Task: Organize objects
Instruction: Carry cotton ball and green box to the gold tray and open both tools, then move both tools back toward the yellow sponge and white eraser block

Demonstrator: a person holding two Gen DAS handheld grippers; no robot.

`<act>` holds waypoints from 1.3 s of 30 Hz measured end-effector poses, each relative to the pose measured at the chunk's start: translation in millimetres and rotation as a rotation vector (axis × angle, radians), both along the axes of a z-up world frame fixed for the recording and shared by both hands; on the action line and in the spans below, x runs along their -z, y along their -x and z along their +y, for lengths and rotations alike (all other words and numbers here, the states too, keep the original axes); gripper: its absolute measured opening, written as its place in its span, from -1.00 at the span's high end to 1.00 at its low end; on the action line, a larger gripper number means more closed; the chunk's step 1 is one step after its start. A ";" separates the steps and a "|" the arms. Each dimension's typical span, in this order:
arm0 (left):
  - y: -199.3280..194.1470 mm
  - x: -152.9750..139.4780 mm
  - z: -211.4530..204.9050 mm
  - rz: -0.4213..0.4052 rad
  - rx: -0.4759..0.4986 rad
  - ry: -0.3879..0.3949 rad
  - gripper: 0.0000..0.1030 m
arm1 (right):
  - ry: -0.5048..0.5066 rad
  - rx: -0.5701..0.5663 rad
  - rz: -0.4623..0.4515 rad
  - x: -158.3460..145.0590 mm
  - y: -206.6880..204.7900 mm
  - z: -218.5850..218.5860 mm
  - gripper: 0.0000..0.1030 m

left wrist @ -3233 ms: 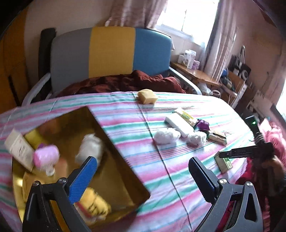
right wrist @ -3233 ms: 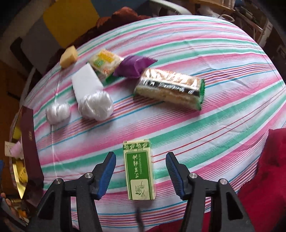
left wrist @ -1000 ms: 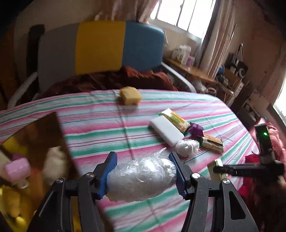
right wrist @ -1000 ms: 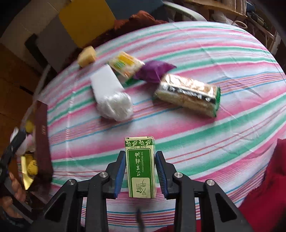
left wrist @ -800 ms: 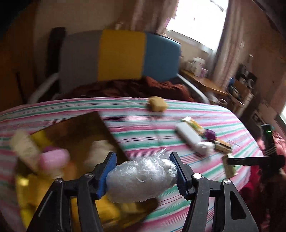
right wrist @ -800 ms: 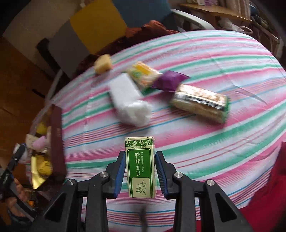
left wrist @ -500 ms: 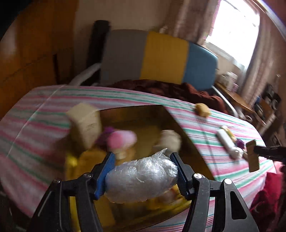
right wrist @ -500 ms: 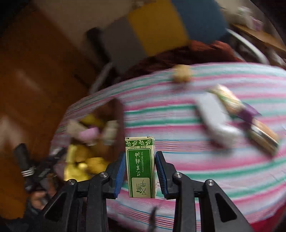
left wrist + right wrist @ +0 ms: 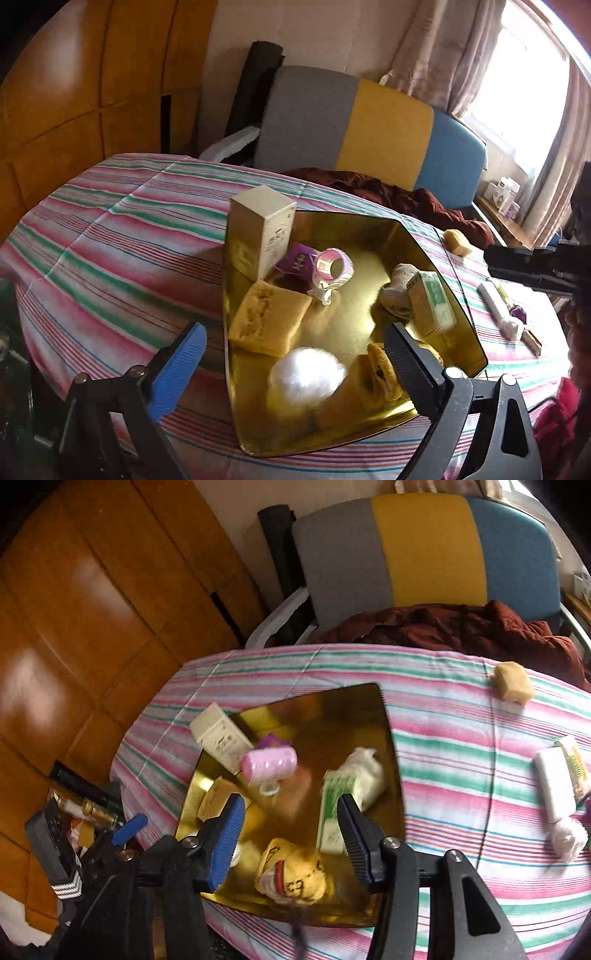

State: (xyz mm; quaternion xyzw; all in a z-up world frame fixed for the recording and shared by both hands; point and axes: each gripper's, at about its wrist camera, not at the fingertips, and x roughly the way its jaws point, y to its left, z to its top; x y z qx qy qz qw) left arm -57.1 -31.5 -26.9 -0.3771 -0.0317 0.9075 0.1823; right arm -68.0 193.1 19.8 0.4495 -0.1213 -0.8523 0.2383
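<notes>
A gold tray [image 9: 399,229] [image 9: 380,701] sits on the striped table and holds several items. My left gripper [image 9: 291,358] is open and empty above the tray's near end; a clear-wrapped white bundle [image 9: 306,374] lies in the tray just below it. My right gripper [image 9: 291,834] is open and empty over the tray; the green box [image 9: 332,805] [image 9: 432,306] lies in the tray against a white bundle [image 9: 365,771]. A cream box [image 9: 262,229], a pink roll [image 9: 332,267], a sponge cake [image 9: 269,321] and a yellow packet [image 9: 291,875] are also in the tray.
On the cloth to the right lie a yellow block [image 9: 511,681], a white bar [image 9: 552,786], a yellow-green packet [image 9: 574,764] and a wrapped white bundle [image 9: 567,836]. A grey, yellow and blue chair [image 9: 369,129] with a dark red cloth stands behind the table. Wooden panels are at the left.
My left gripper has opened and dropped the wrapped white bundle into the tray. My right gripper has opened and dropped the green box into the tray.
</notes>
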 end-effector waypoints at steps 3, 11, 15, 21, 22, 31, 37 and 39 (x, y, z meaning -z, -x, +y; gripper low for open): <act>-2.6 1.4 -2.1 0.016 -0.009 0.017 -0.96 | -0.037 -0.014 -0.017 11.6 -7.1 -6.8 -0.18; -8.1 -0.4 8.6 0.043 -0.056 0.096 -0.99 | -0.155 -0.020 0.019 32.1 -33.0 -28.9 -0.41; -12.6 -0.2 14.3 0.056 -0.062 0.117 -0.99 | -0.183 -0.020 0.053 38.5 -42.9 -37.2 -0.53; -16.6 3.2 23.4 0.047 -0.055 0.147 -0.99 | -0.210 0.003 0.080 43.0 -51.9 -40.0 -0.60; -17.4 3.6 24.8 0.045 -0.052 0.148 -0.99 | -0.215 0.011 0.086 41.7 -52.5 -39.2 -0.60; -19.9 6.0 34.0 0.036 -0.019 0.163 -0.99 | -0.227 0.081 0.121 38.5 -57.5 -25.4 -0.60; -22.6 5.7 39.5 0.034 0.001 0.172 -0.99 | -0.236 0.097 0.136 38.0 -60.5 -20.7 -0.60; -23.5 5.1 41.4 0.037 0.005 0.175 -0.99 | -0.237 0.103 0.143 36.8 -61.4 -19.2 -0.60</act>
